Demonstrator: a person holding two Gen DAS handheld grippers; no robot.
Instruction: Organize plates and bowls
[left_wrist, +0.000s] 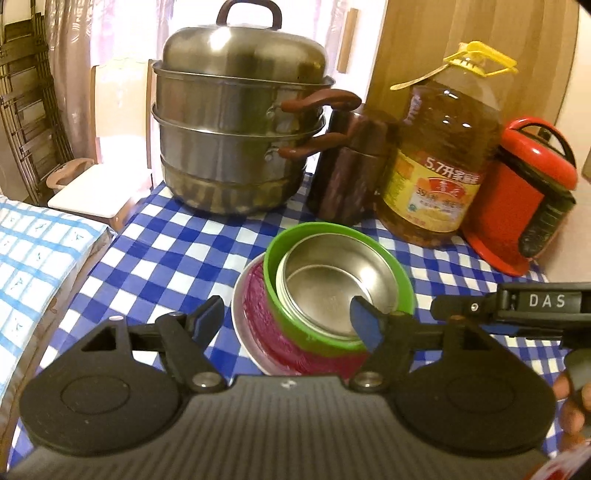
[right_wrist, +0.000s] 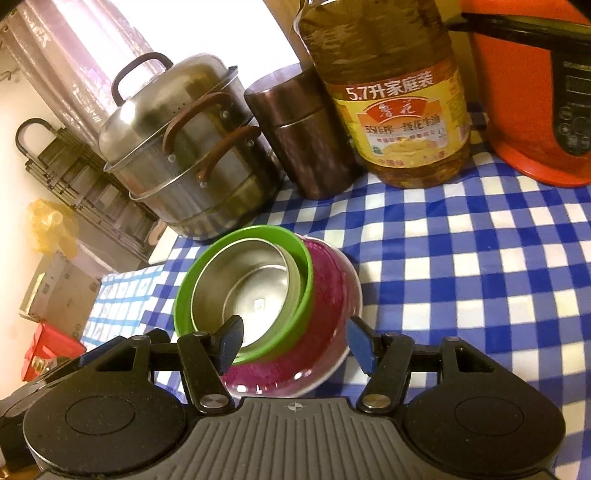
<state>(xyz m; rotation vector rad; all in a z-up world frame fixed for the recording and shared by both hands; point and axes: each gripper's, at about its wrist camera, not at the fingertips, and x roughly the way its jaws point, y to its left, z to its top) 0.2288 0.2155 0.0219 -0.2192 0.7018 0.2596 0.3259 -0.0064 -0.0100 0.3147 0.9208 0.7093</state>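
A green bowl with a steel lining (left_wrist: 332, 273) (right_wrist: 243, 284) sits tilted inside a magenta bowl with a white rim (left_wrist: 258, 317) (right_wrist: 328, 295) on the blue-checked table. My left gripper (left_wrist: 286, 321) is open, its jaws on either side of the stacked bowls, holding nothing. My right gripper (right_wrist: 295, 339) is open too, its left finger over the green bowl's near rim and its right finger beside the magenta bowl. The right gripper's body (left_wrist: 517, 306) shows at the right in the left wrist view.
Behind the bowls stand a steel steamer pot (left_wrist: 240, 122) (right_wrist: 184, 147), a brown metal canister (left_wrist: 351, 166) (right_wrist: 299, 129), a large oil bottle (left_wrist: 439, 147) (right_wrist: 391, 96) and a red cooker (left_wrist: 517, 195) (right_wrist: 535, 92). The table's left edge (left_wrist: 107, 243) drops to a stool and folded racks.
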